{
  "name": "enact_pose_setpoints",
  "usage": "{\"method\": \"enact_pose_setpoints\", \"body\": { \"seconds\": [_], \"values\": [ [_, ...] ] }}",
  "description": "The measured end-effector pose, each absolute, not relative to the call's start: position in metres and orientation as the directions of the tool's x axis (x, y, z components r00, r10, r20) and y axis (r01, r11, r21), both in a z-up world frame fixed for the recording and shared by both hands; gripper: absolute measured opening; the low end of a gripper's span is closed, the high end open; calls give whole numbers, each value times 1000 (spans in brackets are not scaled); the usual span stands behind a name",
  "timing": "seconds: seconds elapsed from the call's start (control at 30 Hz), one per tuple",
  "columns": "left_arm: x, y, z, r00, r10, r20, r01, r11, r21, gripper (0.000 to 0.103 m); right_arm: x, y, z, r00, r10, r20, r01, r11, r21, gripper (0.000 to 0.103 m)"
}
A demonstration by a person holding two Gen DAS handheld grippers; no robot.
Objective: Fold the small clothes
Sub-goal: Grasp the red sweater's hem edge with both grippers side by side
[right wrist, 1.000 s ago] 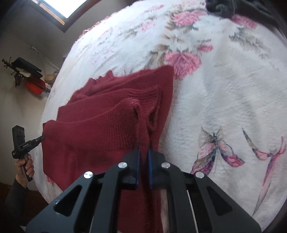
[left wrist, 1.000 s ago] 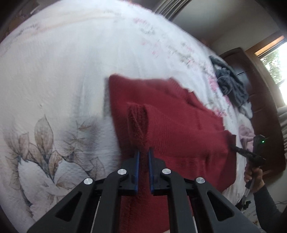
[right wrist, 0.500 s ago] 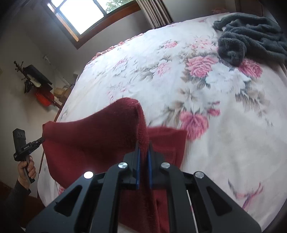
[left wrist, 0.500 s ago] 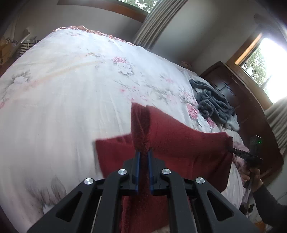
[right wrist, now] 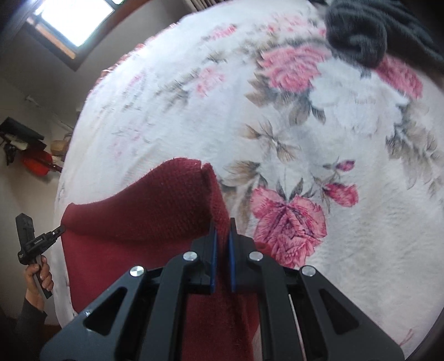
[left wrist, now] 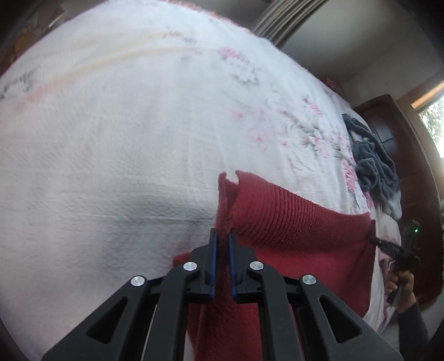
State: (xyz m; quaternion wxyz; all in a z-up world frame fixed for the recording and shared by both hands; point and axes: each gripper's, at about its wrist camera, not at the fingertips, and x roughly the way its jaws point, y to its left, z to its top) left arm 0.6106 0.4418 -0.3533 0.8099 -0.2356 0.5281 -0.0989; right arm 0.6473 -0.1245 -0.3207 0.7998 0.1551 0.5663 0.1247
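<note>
A dark red knitted sweater (left wrist: pixel 291 230) hangs stretched above the white floral bedspread (left wrist: pixel 125 138). My left gripper (left wrist: pixel 222 236) is shut on one corner of its upper edge, the knit bunched between the blue pads. At the opposite corner my right gripper (right wrist: pixel 222 225) is shut on the same sweater (right wrist: pixel 133 219). The cloth spans between the two and drapes down below both. In the left wrist view the right gripper (left wrist: pixel 373 240) shows small at the sweater's far end; in the right wrist view the left gripper (right wrist: pixel 59 230) shows at the other end, each held by a hand.
A heap of dark grey clothes (left wrist: pixel 371 166) lies on the bed near a dark wooden cabinet (left wrist: pixel 388 130); the same heap (right wrist: pixel 366 33) fills the top right of the right wrist view. A window (right wrist: pixel 72 22) and a red object (right wrist: pixel 36 163) stand beyond the bed's left edge.
Both grippers have carried the sweater forward over the bed and tilted downwards. The held edge stays pinched and the sweater hangs taut between them.
</note>
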Motion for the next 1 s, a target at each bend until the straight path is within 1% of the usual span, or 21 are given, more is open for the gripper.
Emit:
{"method": "enact_pose_setpoints", "body": {
  "seconds": [0.17, 0.33, 0.43, 0.6, 0.63, 0.73, 0.8, 0.87, 1.0],
  "values": [
    [622, 444, -385, 369, -397, -840, -137, 871, -472, 7, 653, -128, -348, 298, 363, -883, 6, 924, 382, 5],
    [625, 443, -401, 326, -370, -870, -169, 883, -439, 8, 659, -128, -366, 287, 352, -891, 20, 928, 373, 7],
    [622, 439, -398, 333, -356, -873, -163, 890, -425, 9, 659, -128, -374, 283, 347, -894, 24, 929, 369, 10],
    [620, 435, -395, 334, -333, -882, -149, 905, -398, 9, 654, -131, -374, 286, 347, -893, 17, 930, 366, 9],
    [621, 436, -394, 338, -337, -879, -153, 902, -405, 8, 654, -132, -374, 288, 341, -895, 21, 932, 362, 7],
    [616, 443, -381, 419, -369, -830, -159, 870, -467, 7, 651, -134, -359, 345, 356, -869, 28, 921, 389, 5],
    [612, 442, -369, 467, -370, -803, -137, 867, -479, 7, 648, -139, -345, 390, 383, -837, 31, 904, 427, 5],
    [611, 441, -363, 490, -362, -793, -122, 872, -474, 7, 647, -142, -340, 404, 390, -828, 31, 898, 438, 5],
    [619, 441, -384, 434, -337, -836, -166, 882, -442, 7, 651, -140, -355, 367, 349, -862, 44, 919, 391, 5]
  ]
}}
